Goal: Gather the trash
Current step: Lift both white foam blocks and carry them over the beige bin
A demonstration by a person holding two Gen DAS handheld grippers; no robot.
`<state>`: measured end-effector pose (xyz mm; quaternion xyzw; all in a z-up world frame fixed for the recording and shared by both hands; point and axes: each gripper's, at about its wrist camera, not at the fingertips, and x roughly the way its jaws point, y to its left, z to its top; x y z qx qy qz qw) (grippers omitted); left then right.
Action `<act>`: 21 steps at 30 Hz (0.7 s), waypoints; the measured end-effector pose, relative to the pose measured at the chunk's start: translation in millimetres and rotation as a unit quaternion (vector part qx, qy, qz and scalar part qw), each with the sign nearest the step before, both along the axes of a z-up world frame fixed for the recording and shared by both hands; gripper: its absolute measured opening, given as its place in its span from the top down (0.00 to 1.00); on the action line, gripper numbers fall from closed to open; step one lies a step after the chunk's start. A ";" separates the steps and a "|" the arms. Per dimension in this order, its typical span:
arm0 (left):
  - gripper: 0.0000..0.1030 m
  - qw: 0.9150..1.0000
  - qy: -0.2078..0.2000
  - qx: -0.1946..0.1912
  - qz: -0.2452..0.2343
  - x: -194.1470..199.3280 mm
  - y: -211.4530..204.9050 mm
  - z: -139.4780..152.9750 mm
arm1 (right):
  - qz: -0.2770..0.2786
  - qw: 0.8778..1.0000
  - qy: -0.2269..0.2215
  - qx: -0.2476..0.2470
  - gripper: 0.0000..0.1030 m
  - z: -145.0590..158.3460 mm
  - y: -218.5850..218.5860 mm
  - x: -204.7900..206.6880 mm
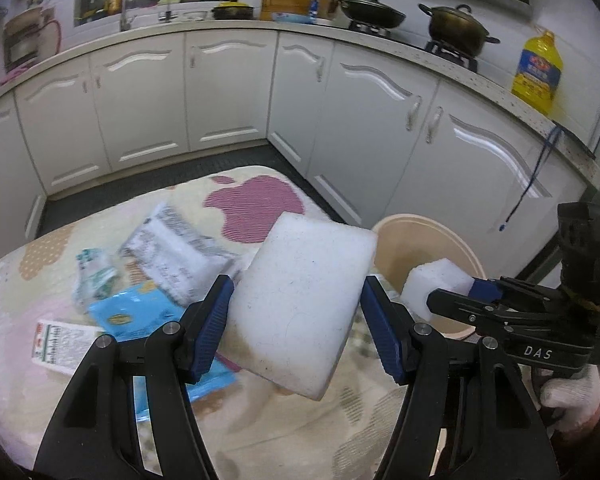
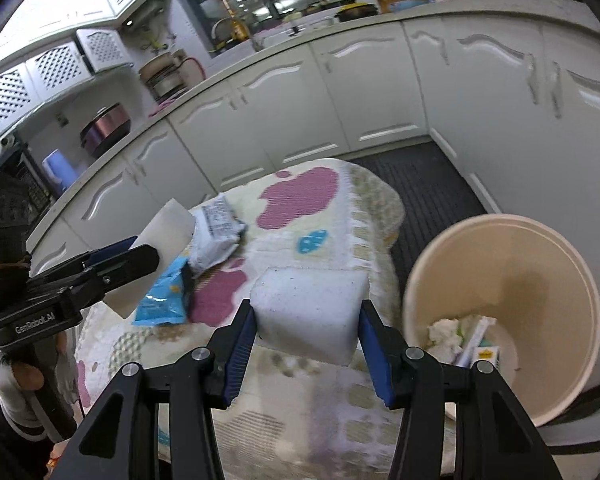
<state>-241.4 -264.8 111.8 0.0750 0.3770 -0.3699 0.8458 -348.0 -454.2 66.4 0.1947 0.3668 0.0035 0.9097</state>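
Left wrist view. My left claw [image 1: 296,316] is clenched on a big white foam slab [image 1: 304,312], lifted clear of the table [image 1: 28,276]. The slab's long axis runs tilted, from low near me up and away toward the right. The beige bin [image 1: 456,240] stands off the table's right edge, just right of and beyond the slab. My right claw [image 1: 456,294] reaches in from the right side, gripping a smaller white foam block [image 1: 432,286] over the bin's near rim. Loose litter on the table's left half: a grey-white printed bag [image 1: 172,252], a green-white wrapper [image 1: 94,272], a blue packet [image 1: 140,316], a red-and-white label card [image 1: 62,342].

Right wrist view. The right claw [image 2: 306,330] is clamped on the foam block [image 2: 310,310], its long axis lying straight across between the pads, held above the table's near-right edge. The bin [image 2: 500,240] opens to the right and slightly below; scraps already lie in its bottom. The left claw [image 2: 140,264] shows at far left with the slab [image 2: 156,256], above the blue packet [image 2: 162,296] and beside the printed bag [image 2: 218,236].

Judgement. The right claw is the nearer one to the bin; a short carry rightward should bring the block over the mouth. The left slab has farther to go and is wide, so I reckon it should go in end-first once the right claw is out of the way. Several wrappers remain on the table to collect.
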 end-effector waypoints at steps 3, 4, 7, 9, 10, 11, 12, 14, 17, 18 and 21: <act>0.38 1.000 0.004 0.000 -0.011 -4.3 -14.7 -1.7 | -0.014 1.000 0.002 -0.001 0.52 -2.0 -13.3 -8.4; 0.38 1.000 0.005 0.000 -0.015 -5.4 -20.0 -2.2 | -0.019 1.000 0.003 -0.003 0.52 -2.9 -17.7 -11.9; 0.38 1.000 0.008 0.000 -0.027 -9.8 -36.5 -3.6 | -0.033 0.999 0.006 -0.011 0.52 -4.9 -29.0 -21.1; 0.38 0.999 0.010 0.001 -0.035 -13.2 -47.2 -4.9 | -0.043 0.999 0.009 -0.011 0.52 -7.5 -37.8 -26.8; 0.38 0.999 0.010 0.001 -0.039 -14.3 -52.0 -5.7 | -0.047 0.999 0.010 -0.009 0.52 -9.1 -42.5 -29.6; 0.38 0.999 0.011 0.002 -0.042 -15.3 -57.0 -6.9 | -0.052 0.999 0.012 -0.008 0.52 -10.4 -46.1 -32.0; 0.38 0.999 0.013 0.003 -0.045 -16.2 -62.0 -8.2 | -0.057 0.998 0.014 -0.006 0.52 -12.2 -51.0 -34.8; 0.38 0.999 0.018 0.004 -0.051 -16.3 -70.3 -11.7 | -0.065 0.998 0.016 -0.004 0.52 -14.5 -59.1 -39.5; 0.38 0.998 0.027 0.003 -0.058 -15.9 -82.1 -15.9 | -0.077 0.997 0.021 0.001 0.52 -18.4 -70.1 -46.4; 0.38 0.998 0.030 0.003 -0.061 -15.7 -86.5 -16.9 | -0.081 0.996 0.023 0.002 0.51 -20.0 -74.1 -48.6; 0.38 0.997 0.038 0.005 -0.070 -15.7 -102.3 -20.4 | -0.094 0.995 0.029 0.006 0.51 -25.2 -85.9 -53.6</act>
